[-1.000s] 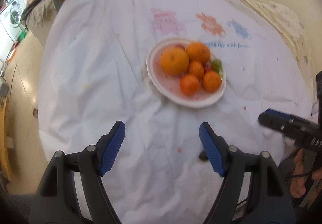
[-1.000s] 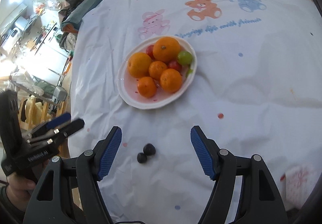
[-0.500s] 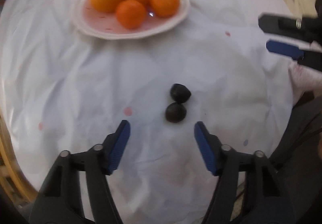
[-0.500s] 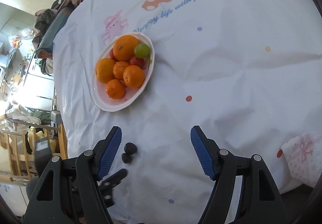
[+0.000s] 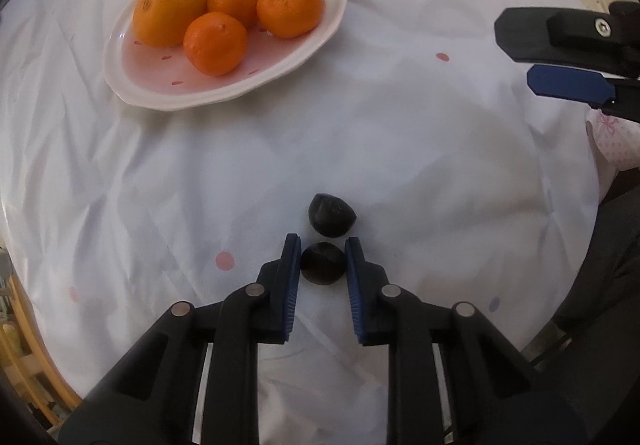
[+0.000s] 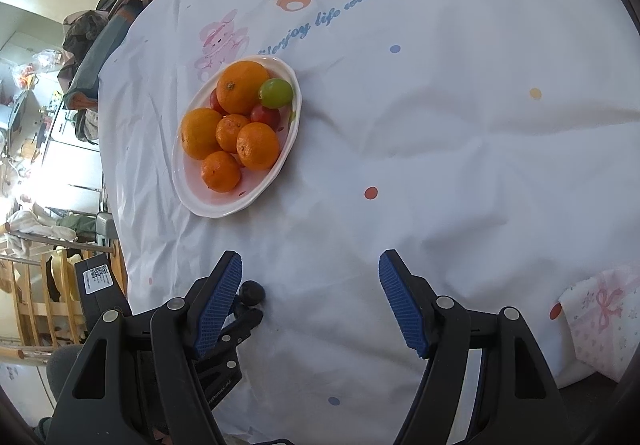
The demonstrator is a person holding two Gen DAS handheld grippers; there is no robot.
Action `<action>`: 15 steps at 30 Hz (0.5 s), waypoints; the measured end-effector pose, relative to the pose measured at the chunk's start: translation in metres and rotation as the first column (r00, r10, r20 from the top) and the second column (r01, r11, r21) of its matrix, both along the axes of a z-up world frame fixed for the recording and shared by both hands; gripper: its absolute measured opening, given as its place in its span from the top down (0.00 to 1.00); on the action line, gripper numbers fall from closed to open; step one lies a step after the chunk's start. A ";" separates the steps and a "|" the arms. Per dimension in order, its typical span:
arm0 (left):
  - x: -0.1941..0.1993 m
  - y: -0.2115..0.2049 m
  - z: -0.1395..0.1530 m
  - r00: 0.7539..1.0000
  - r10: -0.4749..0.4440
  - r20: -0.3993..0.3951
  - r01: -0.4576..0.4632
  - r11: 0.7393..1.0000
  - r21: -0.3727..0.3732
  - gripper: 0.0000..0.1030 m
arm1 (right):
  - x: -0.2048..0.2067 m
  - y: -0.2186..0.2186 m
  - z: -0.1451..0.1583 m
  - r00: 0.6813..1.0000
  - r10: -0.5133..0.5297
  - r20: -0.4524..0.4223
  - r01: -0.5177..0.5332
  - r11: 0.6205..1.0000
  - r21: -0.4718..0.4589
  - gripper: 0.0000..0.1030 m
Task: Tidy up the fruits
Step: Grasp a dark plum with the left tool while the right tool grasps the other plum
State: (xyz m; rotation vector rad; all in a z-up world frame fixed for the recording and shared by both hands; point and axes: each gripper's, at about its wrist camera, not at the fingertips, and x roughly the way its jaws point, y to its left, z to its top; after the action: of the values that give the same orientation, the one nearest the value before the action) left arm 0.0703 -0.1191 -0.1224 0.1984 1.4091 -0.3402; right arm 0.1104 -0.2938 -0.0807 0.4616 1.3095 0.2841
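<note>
Our left gripper [image 5: 323, 257] has just dropped and narrowed around the nearer of 2 dark fruits [image 5: 323, 263], seemingly grasping it; our right gripper [image 6: 310, 265] hangs released, so plating comes next.

Right gripper [image 6: 310, 287]: at 6 o'clock; blue-padded fingers spread wide, nothing between them
Plate [image 6: 188, 189]: white oval at 10 o'clock; holds five oranges [image 6: 258, 145], a green fruit [image 6: 276, 93] and small red fruits [image 6: 265, 115]
Dark fruit [image 6: 252, 292]: at 7 o'clock, just beside the left finger pad [image 6: 218, 305]; lying on the cloth
Left gripper [image 6: 240, 321]: black, low at 7 o'clock, touching the dark fruit; mostly hidden
Tablecloth [image 6: 440, 125]: white, bear prints at 12 o'clock
</note>
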 end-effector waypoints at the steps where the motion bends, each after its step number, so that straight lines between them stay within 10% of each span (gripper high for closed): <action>1: 0.000 0.002 0.001 1.000 0.010 -0.007 -0.010 1.000 -0.010 0.82 | 0.000 0.001 0.001 1.000 0.003 0.004 -0.003 1.000 -0.003 0.28; 15: -0.003 0.100 0.056 0.965 0.254 0.058 -0.252 0.967 -0.037 0.82 | -0.003 0.047 -0.013 0.989 0.148 -0.019 -0.149 0.988 -0.048 0.28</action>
State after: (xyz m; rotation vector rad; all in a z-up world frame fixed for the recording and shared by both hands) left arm 0.0674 -0.0188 -0.0660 0.0033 1.3485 -0.1415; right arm 0.1075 -0.2472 -0.0938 0.3252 1.3657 0.3720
